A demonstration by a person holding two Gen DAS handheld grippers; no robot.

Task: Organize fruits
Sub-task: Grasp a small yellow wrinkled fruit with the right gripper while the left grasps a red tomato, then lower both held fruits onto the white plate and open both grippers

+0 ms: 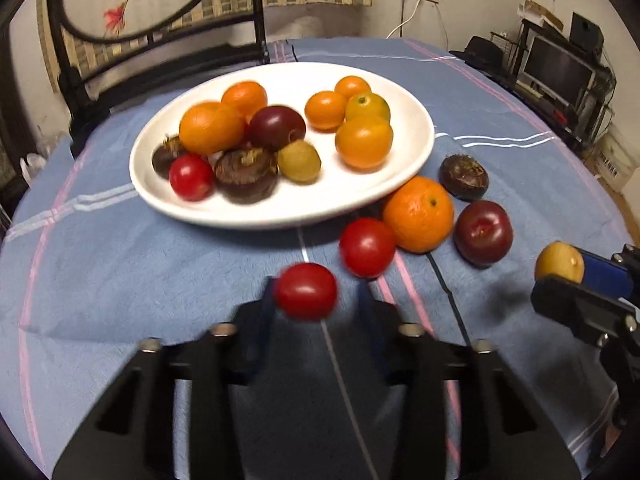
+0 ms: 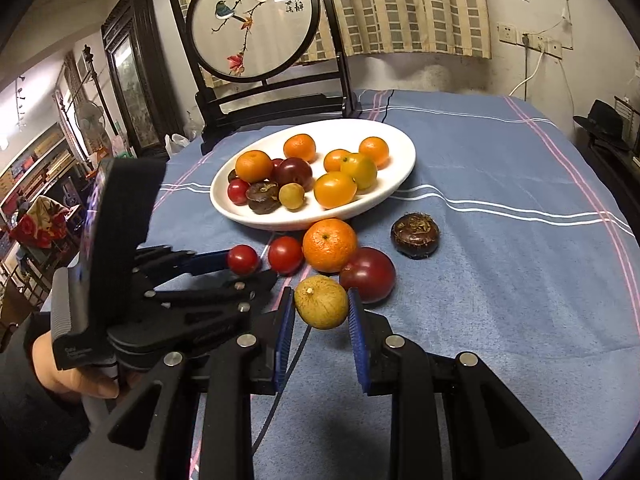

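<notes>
The left hand-held gripper (image 1: 306, 296) is clenched on a red cherry tomato (image 1: 306, 291), holding it just above the blue striped cloth of the table (image 1: 120, 280). The right hand-held gripper (image 2: 322, 312) grips a small yellow-green fruit (image 2: 321, 301) between its blue pads (image 2: 357, 332), also over the cloth. A white plate (image 2: 384, 196) sits toward twelve o'clock from both grippers, loaded with small oranges, a dark plum, a red tomato, brown water chestnuts and a greenish fruit. Loose on the cloth at the plate's near rim lie a mandarin (image 2: 329, 245), a second red tomato (image 2: 285, 255) touching it at nine o'clock, a dark red plum (image 2: 370, 274) at five o'clock, and a water chestnut (image 2: 415, 236) apart at three o'clock. A round bird-painted screen (image 2: 252, 20) stands behind the plate.
</notes>
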